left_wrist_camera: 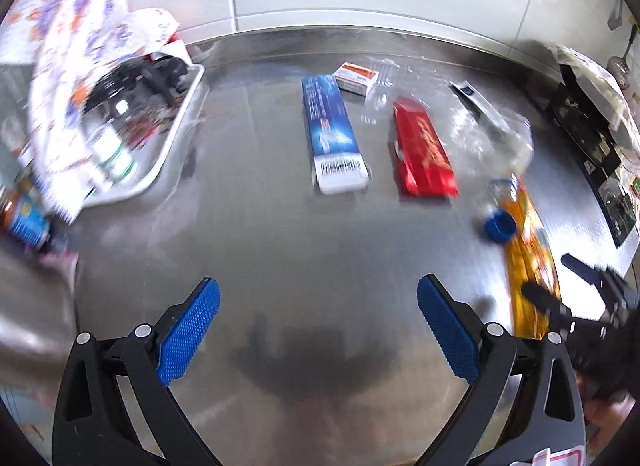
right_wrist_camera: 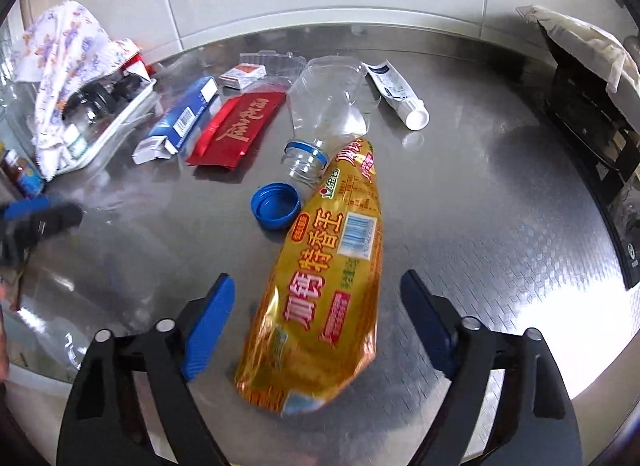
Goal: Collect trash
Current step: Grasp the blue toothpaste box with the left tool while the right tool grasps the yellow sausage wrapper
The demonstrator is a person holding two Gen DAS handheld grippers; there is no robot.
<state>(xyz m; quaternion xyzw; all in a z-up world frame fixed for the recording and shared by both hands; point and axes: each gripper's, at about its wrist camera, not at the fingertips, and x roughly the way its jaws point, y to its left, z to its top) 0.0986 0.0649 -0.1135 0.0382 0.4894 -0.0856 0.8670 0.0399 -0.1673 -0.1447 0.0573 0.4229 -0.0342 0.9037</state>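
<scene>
Steel counter (right_wrist_camera: 500,193) gleaming, trash strewn across it. Right gripper (right_wrist_camera: 318,298) spread wide astride the golden snack wrapper (right_wrist_camera: 328,286) at lower centre, pads seemingly clear of it; left gripper (left_wrist_camera: 318,306) gaping over bare metal.

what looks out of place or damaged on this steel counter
The clear plastic bottle lies on its side, crushed flat, with its blue cap off and lying loose beside the neck. The blue carton has its end flaps torn open. A yellow snack wrapper sprawls crumpled between the right gripper fingers.
</scene>
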